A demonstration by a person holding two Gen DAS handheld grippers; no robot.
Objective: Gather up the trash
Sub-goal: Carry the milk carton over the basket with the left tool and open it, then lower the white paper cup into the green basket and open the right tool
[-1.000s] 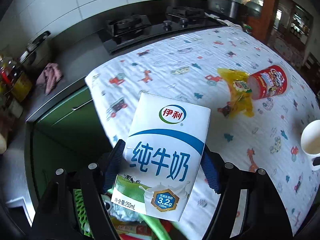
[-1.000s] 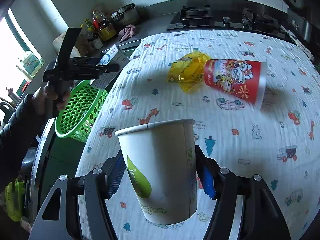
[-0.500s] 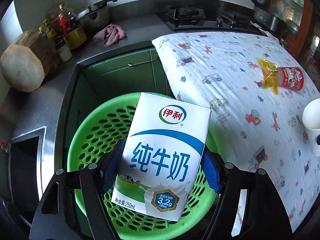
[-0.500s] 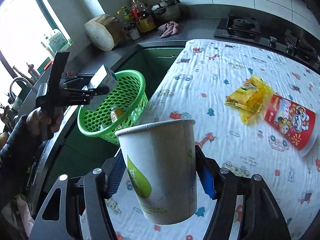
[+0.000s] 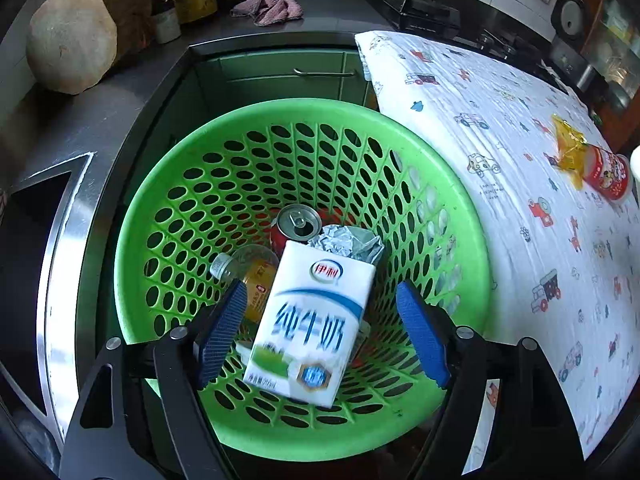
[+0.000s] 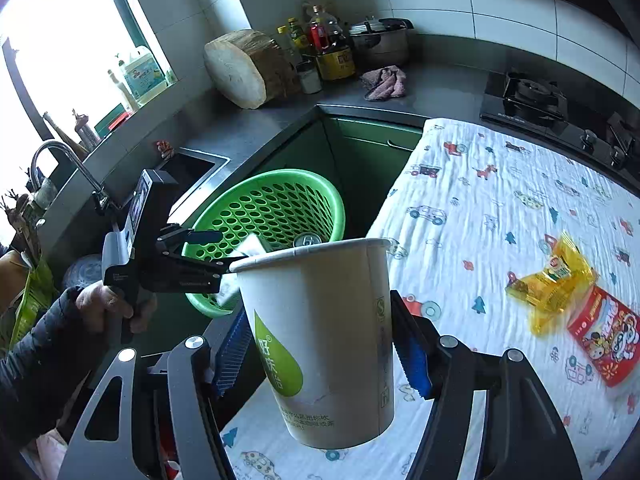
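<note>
My left gripper (image 5: 322,332) is open above the green basket (image 5: 168,184). A white milk carton (image 5: 312,320) is blurred between the spread jaws, free of both pads, dropping into the basket. The basket holds a red can (image 5: 298,224), a small bottle (image 5: 248,272) and crumpled foil (image 5: 348,240). My right gripper (image 6: 320,354) is shut on a white paper cup (image 6: 320,340), held upright above the table's near edge. The basket (image 6: 276,200) and the left gripper (image 6: 216,250) show beyond the cup. A yellow wrapper (image 6: 552,280) and a red cup (image 6: 608,340) lie on the tablecloth.
The table with a patterned cloth (image 6: 500,208) stands right of the basket. A grey counter (image 5: 100,92) holds a wooden block (image 5: 76,44), bottles and a pink rag (image 5: 272,6). A sink (image 6: 188,168) and a stove (image 6: 528,96) are on the counter.
My left gripper has opened over the basket and let go of the milk carton, which is falling in. My right gripper has carried the paper cup left, closer to the basket.
</note>
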